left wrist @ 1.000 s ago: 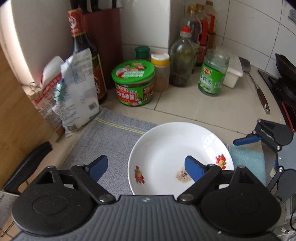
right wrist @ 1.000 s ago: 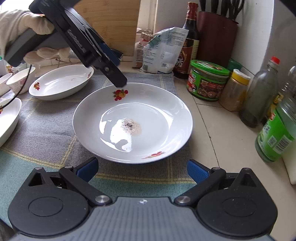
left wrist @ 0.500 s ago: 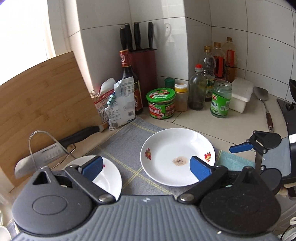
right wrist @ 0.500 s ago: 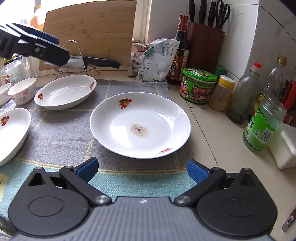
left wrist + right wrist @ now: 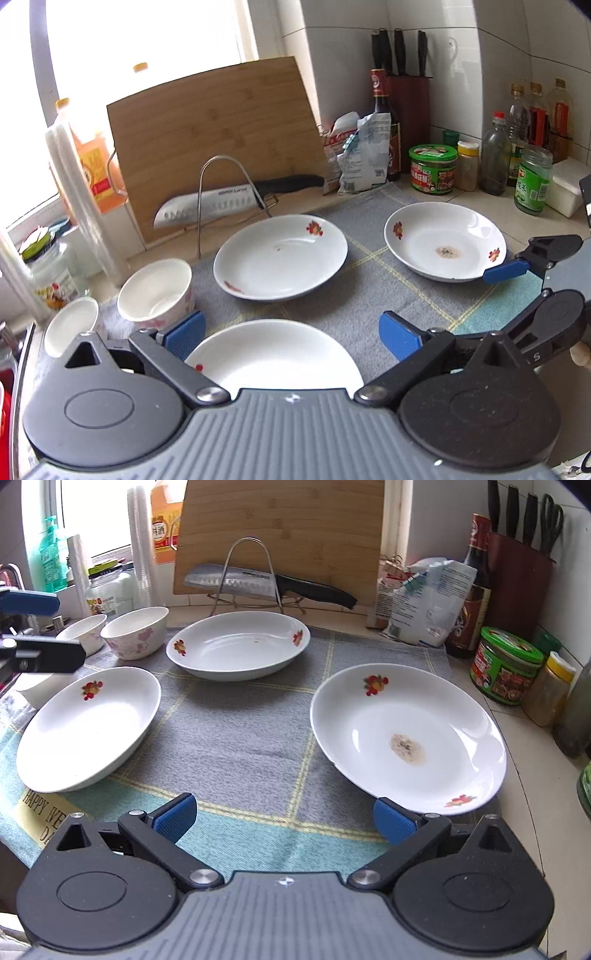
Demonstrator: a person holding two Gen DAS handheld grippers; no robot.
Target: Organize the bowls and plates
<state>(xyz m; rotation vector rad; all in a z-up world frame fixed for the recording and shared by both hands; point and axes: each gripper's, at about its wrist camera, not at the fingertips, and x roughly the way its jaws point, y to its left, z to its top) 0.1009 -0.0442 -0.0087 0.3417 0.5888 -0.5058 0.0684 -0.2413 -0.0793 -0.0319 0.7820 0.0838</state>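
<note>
Left gripper (image 5: 291, 334): fingers spread wide, holding nothing; the near plate (image 5: 273, 356) lies below and between the blue pads.
Right gripper (image 5: 282, 819): fingers apart, empty; the stained plate (image 5: 406, 734) sits just ahead of the right pad, its near rim beside that pad, contact unclear.
Plates: 3 white flowered plates on the grey cloth (image 5: 243, 738); the third, the far plate (image 5: 238, 644), lies in front of the knife rack (image 5: 247, 572).
Bowls: 2 small bowls, the pink-patterned bowl (image 5: 135, 631) and the plain bowl (image 5: 83, 629), side by side at the cloth's left edge.
Change over 1 s: the left gripper has pulled back from the stained plate, which lay between its pads; now the left view takes in all 3 plates. The right view has also drawn back.
</note>
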